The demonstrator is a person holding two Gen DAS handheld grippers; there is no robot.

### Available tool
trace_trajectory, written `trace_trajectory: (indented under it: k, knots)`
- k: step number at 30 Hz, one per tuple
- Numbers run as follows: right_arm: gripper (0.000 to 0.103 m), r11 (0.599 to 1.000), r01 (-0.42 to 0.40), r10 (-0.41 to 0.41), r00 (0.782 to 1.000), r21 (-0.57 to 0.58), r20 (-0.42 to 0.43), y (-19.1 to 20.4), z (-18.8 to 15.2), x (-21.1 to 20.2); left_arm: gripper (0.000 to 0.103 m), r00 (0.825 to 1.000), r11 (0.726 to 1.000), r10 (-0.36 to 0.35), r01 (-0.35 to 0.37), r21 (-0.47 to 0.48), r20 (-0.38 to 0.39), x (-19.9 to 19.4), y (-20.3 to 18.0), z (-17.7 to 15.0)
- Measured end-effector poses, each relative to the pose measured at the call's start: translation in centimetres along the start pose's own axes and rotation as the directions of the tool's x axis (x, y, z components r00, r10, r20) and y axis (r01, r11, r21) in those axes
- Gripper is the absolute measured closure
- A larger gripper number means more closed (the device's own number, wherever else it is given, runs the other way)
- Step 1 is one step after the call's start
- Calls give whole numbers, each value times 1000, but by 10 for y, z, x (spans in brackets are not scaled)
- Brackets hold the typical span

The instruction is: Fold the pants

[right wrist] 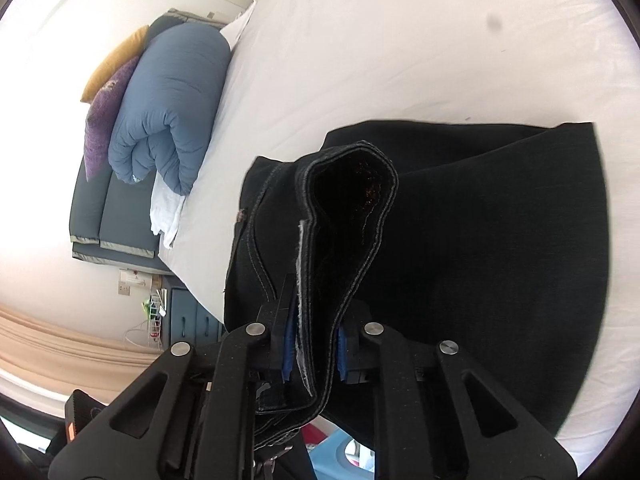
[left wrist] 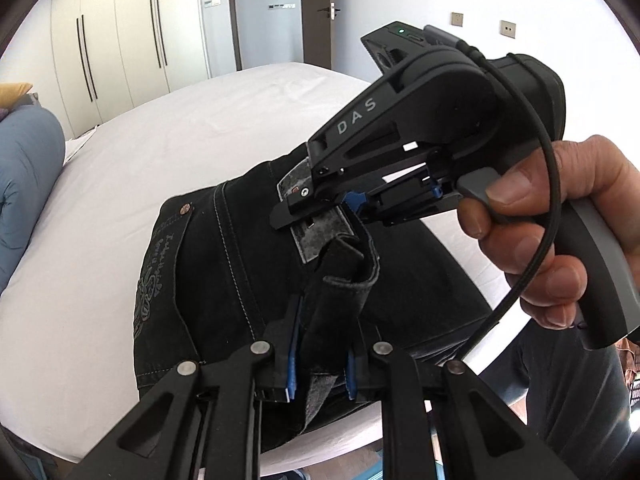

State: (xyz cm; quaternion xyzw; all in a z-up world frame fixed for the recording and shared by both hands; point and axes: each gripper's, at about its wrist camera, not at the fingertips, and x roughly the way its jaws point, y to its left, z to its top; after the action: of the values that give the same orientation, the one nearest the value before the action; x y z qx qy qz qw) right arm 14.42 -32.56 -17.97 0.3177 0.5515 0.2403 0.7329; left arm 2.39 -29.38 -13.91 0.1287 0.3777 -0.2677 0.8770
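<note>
A home bedroom: a bed [left wrist: 168,152] with a white sheet fills the scene, tall wardrobes [left wrist: 120,40] stand at the far left, and a rolled blue duvet [right wrist: 172,108] lies beside cushions [right wrist: 108,112].

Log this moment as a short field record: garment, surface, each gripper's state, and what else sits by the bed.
garment: black pants, partly folded
surface: white bed
left gripper: shut on a pants edge
right gripper: shut on the pants hem
right hand: squeezing the trigger
nearby: rolled blue duvet, purple cushion
</note>
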Motion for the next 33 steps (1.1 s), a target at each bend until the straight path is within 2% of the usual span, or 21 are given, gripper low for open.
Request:
trace_trajectory:
  k: [5, 9, 15, 19, 23, 30, 33]
  knots:
    - [89, 1000, 16, -17, 999, 20, 42, -25, 4, -38, 85, 998, 996, -56, 56, 67, -3, 12, -31, 18]
    - [90, 999, 17, -19, 998, 40, 60, -53, 8, -62, 85, 997, 992, -79, 80, 101, -19, 26, -41, 25]
    - [90, 997, 18, -23, 997, 73, 70, -84, 13, -64, 85, 995, 987, -86, 92, 131, -50, 39, -48, 27]
    - [90, 996, 27, -34, 997, 91, 75, -101, 12, -62, 85, 994, 984, -90, 100, 144, -69, 60, -63, 29]
    - [90, 994, 37, -46, 995, 103, 89, -112, 8, -65, 85, 993, 980, -98, 109, 165, -72, 63, -78, 29]
    - [90, 990, 37, -50, 994, 133, 96, -124, -2, -63, 85, 990, 976, -110, 125, 178, -91, 85, -68, 16]
    - [90, 990, 17, -34, 993, 143, 117, -131, -7, -56, 80, 990, 972, -109, 125, 197, -91, 93, -70, 12]
